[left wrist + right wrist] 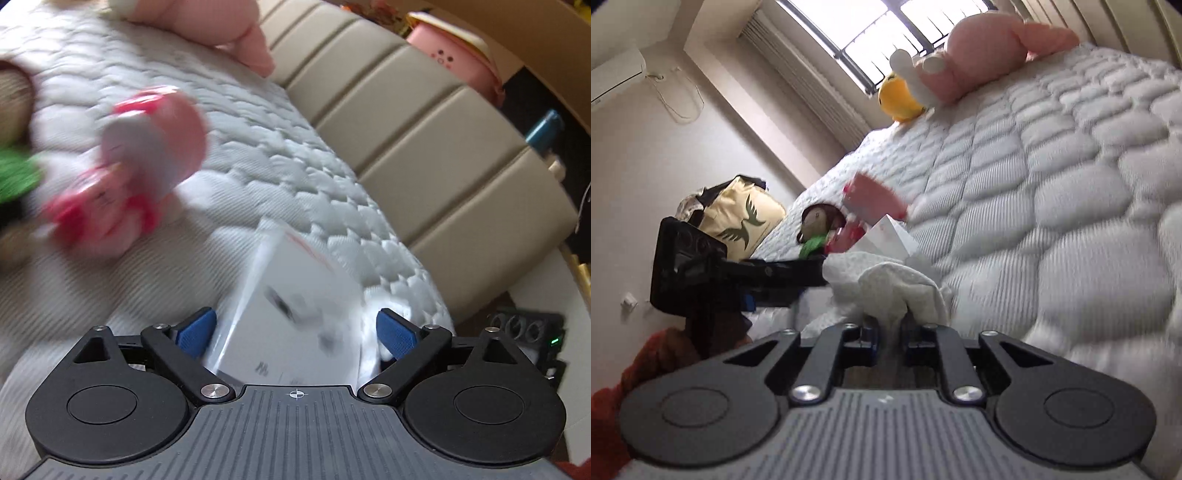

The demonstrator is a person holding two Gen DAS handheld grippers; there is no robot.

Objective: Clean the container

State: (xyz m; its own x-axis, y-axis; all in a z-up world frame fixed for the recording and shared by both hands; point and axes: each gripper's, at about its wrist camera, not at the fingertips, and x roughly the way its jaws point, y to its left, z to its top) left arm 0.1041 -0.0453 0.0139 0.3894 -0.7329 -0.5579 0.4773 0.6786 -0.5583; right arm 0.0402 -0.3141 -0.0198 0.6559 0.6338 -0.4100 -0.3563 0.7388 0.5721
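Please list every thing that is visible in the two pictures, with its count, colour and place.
box: 1, white, between the left gripper's fingers
cloth: 1, white, pinched by the right gripper
mattress: 1, white quilted, under everything
pink plush: 1, far end of mattress
yellow plush: 1, beside pink plush
doll: 1, pink and red, blurred, on mattress
bag: 1, cream, by the wall
left gripper: black, blue pads, around box
right gripper: black, nearly closed
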